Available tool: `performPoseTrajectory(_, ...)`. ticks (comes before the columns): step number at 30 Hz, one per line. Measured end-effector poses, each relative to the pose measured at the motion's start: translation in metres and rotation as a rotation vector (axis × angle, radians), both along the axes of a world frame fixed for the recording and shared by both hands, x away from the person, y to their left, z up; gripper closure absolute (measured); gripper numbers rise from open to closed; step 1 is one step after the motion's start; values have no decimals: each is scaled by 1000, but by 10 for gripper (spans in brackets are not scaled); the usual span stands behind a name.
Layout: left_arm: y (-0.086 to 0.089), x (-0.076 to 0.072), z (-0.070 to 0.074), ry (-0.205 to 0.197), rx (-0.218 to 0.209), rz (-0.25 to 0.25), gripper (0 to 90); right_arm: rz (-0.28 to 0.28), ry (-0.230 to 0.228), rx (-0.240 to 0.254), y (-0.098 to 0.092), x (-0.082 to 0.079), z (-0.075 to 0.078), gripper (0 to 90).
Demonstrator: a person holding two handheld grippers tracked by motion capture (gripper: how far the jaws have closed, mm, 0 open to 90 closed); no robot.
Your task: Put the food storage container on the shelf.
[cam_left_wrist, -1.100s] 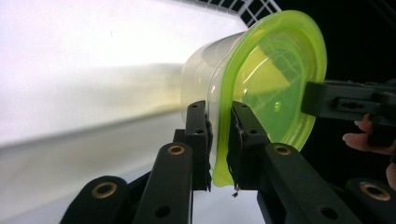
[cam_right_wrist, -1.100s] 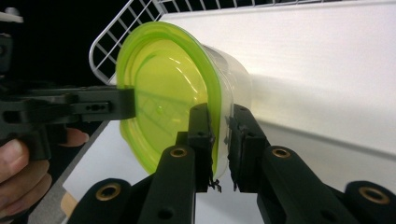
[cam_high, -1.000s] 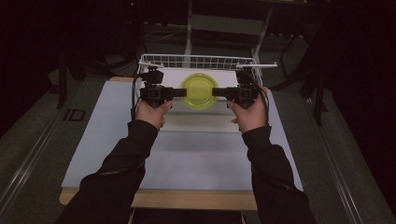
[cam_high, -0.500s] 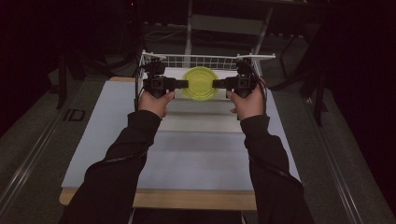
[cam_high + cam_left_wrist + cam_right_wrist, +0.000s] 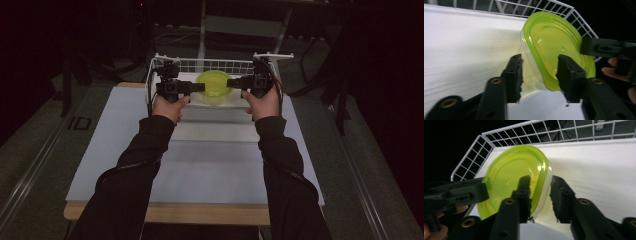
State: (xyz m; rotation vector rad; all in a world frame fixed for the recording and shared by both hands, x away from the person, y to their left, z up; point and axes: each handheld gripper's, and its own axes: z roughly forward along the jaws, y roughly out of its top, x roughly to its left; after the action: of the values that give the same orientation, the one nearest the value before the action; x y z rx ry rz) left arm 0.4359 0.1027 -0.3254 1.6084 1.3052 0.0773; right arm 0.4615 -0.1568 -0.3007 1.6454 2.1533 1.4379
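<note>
A white table is standing in a dark room, a wire basket at its far edge. A lidded green tub is hanging between the claws, just before the basket. The left gripper and right gripper are each straddling the tub's rim, jaws partly spread, gripping opposite sides; neither is nearer.

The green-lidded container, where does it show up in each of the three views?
High view: container upper middle, between left gripper and right gripper.
Left gripper view: center right, edge between the jaws.
Right gripper view: center left, edge between the jaws.
Shared landmark: white wire rack behind it.
</note>
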Motion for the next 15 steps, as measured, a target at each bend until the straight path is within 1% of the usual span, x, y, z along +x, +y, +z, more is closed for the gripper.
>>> performPoseTrajectory(2, 0, 0, -1, -2, 4, 5, 509, 0, -7, -2, 0, 0, 1, 631)
performPoseTrajectory(3, 0, 0, -1, 0, 1, 2, 506, -1, -13, -6, 0, 0, 2, 605)
performPoseTrajectory(4, 0, -1, 0, -5, 1, 10, 497, -4, -20, -12, -1, 0, 3, 590)
performPoseTrajectory(5, 1, -2, 1, -17, -3, 14, 484, -10, -25, -11, -2, -1, 4, 587)
performPoseTrajectory(6, 1, -2, 2, -29, -11, 9, 481, -8, -31, -10, -3, -2, 5, 564)
performPoseTrajectory(7, 2, -3, 3, -32, -8, 12, 479, -6, -33, -16, -4, -2, 5, 548)
performPoseTrajectory(9, 3, -3, 4, -25, -8, 16, 469, -9, -24, -20, -5, -4, 6, 544)
performPoseTrajectory(11, 4, -5, 5, -31, 7, 31, 457, -12, -24, -15, -6, -6, 6, 542)
performPoseTrajectory(12, 6, -6, 5, -32, 1, 35, 456, -10, -25, -10, -7, -8, 7, 539)
performPoseTrajectory(14, 9, -8, 7, -37, 9, 40, 441, 0, -33, -12, -7, -12, 7, 540)
performPoseTrajectory(15, 11, -11, 8, -49, 17, 53, 433, 11, -35, -10, -7, -14, 7, 541)
